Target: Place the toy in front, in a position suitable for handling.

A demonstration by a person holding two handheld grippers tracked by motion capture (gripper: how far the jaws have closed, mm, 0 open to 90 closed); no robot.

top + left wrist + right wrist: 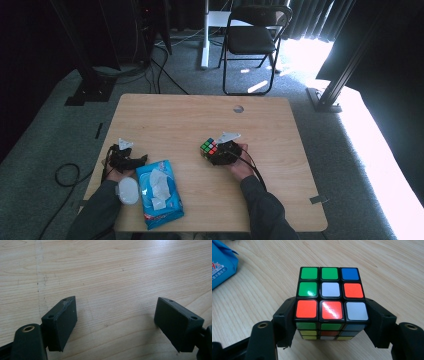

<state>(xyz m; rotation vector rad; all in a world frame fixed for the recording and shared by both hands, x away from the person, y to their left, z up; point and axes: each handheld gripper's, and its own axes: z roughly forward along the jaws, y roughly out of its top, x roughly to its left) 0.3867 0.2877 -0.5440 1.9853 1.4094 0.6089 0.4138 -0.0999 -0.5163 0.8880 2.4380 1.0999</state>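
A scrambled puzzle cube [209, 147] with green, red, white and blue stickers is held over the middle of the wooden table [165, 120]. My right gripper [216, 151] is shut on it. In the right gripper view both black jaws press the cube [330, 300] on its two sides. My left gripper [136, 161] rests near the table's left front edge, beside a blue packet. In the left gripper view its jaws stand wide apart over bare wood [107, 285], and the left gripper [115, 325] holds nothing.
A blue packet of wet wipes [157, 192] lies at the front left, also seen as the packet's corner [220, 265]. A round cable hole [238, 108] sits near the far edge. A black folding chair [252, 37] and cables stand on the floor beyond.
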